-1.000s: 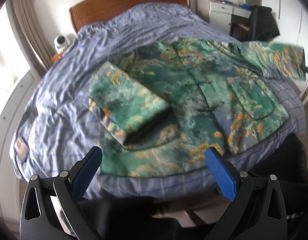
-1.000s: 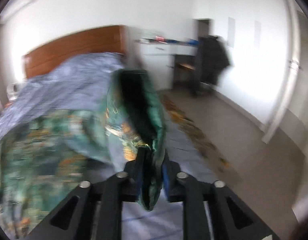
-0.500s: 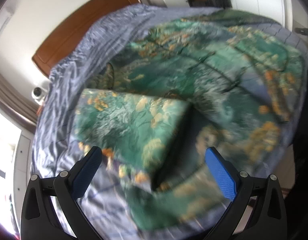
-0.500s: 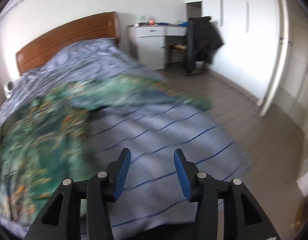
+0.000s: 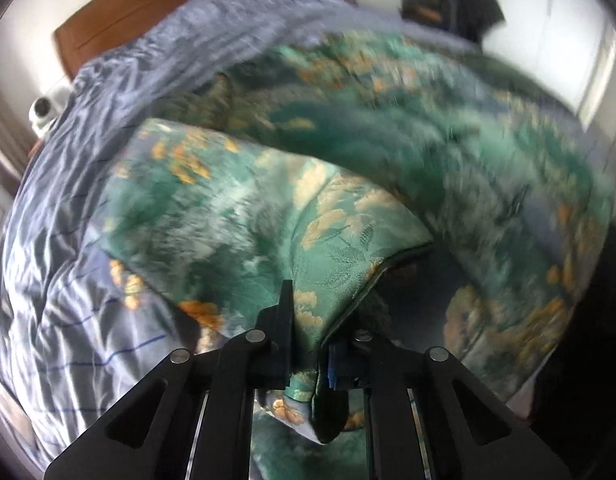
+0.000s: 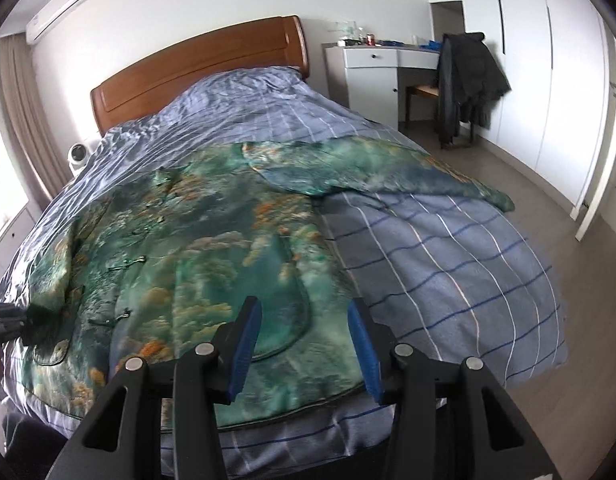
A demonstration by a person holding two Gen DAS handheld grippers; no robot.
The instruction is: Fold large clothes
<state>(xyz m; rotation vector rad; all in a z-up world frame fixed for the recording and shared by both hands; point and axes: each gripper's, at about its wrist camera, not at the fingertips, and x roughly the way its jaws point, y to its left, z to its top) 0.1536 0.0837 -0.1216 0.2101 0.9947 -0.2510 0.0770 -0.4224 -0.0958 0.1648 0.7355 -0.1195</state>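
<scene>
Your left gripper (image 5: 308,364) is clamped tight on the near corner of the folded sleeve (image 5: 268,236) of the green jacket (image 6: 212,264), cloth bunched between its jaws. Your right gripper (image 6: 304,348) hangs wide open, holding nothing, just above the jacket's near right hem. The jacket lies flat, front up, across the near half of the bed (image 6: 448,260); its other sleeve (image 6: 380,172) stretches right. Fabric is glossy brocade, green with orange patches; the bedcover is blue checked. Left view is blurred.
</scene>
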